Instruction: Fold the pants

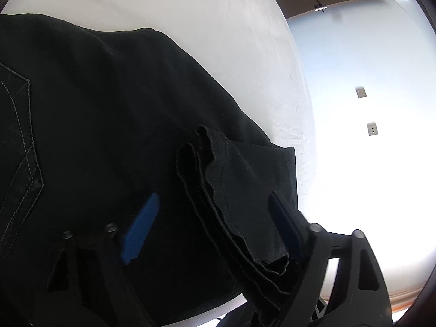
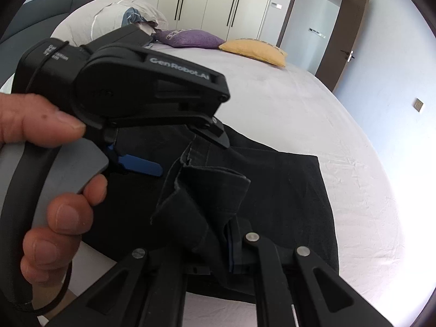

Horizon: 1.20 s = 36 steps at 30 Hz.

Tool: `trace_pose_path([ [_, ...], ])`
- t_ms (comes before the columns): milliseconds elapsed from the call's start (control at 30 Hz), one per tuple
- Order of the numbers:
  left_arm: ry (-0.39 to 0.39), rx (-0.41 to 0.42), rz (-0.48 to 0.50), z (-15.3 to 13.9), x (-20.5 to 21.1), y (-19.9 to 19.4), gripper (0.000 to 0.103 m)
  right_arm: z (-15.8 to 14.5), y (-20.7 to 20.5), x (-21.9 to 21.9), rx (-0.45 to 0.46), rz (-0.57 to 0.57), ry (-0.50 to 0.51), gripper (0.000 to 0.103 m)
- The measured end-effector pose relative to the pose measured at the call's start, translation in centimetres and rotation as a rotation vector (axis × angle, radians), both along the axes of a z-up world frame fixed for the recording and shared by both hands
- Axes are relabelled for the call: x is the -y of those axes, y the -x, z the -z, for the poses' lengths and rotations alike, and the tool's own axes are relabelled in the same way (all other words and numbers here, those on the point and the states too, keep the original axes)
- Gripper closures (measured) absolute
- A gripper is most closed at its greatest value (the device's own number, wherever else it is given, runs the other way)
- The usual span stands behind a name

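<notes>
Pants: black, spread on the pale bed sheet; pocket with light stitching at far left of the left wrist view.
Hem layers: several stacked edges, raised off the flat cloth, running between the left gripper's two fingers.
Same bunch from the right wrist view: lifted fold of black cloth, lower end pinched at the right gripper.
Left gripper: fingers apart, blue pad on one side of the hem layers, dark pad on the other; no clear pressing on the cloth.
Left gripper from the right wrist view: body lettered GenRobot.AI, tilted over the pants, blue finger lying just above the fabric.
Left hand: wrapped around the left gripper's handle, thumb on top.
Right gripper: fingers drawn nearly together, clamped on the fold of pants.
Bed: sheet wrinkled near the pants.
Pillows: purple cushion and yellow cushion near the bed's far end, beside a white pillow.
Room: wardrobe doors and brown door behind.
</notes>
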<state>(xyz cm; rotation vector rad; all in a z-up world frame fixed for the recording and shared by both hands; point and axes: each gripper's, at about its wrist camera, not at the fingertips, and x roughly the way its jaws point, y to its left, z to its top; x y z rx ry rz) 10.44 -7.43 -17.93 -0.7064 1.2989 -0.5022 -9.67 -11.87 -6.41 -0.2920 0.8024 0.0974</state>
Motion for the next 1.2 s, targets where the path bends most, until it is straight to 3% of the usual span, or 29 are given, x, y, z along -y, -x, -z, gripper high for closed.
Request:
trace_pose_path([
  [33,0.005,-0.010,0.008,0.1,-0.1,-0.1,0.062,-0.1,0.1,-0.5,0.002,-0.009,-0.002,0.095],
  [100,-0.002,-0.012,0.026,0.2,-0.1,0.1,0.078,-0.3,0.4,-1.6,0.006,-0.031,-0.005,0.095],
  [233,-0.039,0.031,0.056,-0.3,-2.6,-0.2,0.095,-0.3,0.8,-3.9,0.007,-0.078,0.004,0.094],
  [467,-0.128,0.071,0.141,-1.5,-5.5,-2.7,0.095,0.4,0.7,-8.1,0.007,-0.164,0.027,0.093],
  [733,-0.235,0.088,0.202,-1.5,-9.1,-3.8,0.095,3.0,0.2,-12.1,-0.064,-0.219,0.035,0.093],
  [900,-0.258,0.085,0.233,-0.5,-10.5,-3.9,0.093,5.7,-0.1,-13.6,-0.154,-0.233,0.042,0.081],
  [967,-0.286,0.098,0.235,-1.4,-11.1,-3.7,0.088,5.6,0.3,-13.3,-0.164,-0.232,-0.002,0.078],
  [1033,-0.346,0.123,0.222,-2.5,-11.5,-4.0,0.077,5.2,0.7,-12.4,-0.217,-0.252,-0.104,0.060],
  [1067,-0.378,0.140,0.214,-3.2,-12.3,-3.9,0.077,4.9,1.0,-11.9,-0.250,-0.265,-0.162,0.043],
  [1100,-0.422,0.159,0.200,-4.1,-13.2,-3.7,0.077,4.4,1.4,-11.3,-0.286,-0.280,-0.229,0.038],
  [1200,-0.499,0.208,0.128,-7.5,-16.4,-2.5,0.077,2.2,2.4,-8.5,-0.356,-0.332,-0.418,0.038],
])
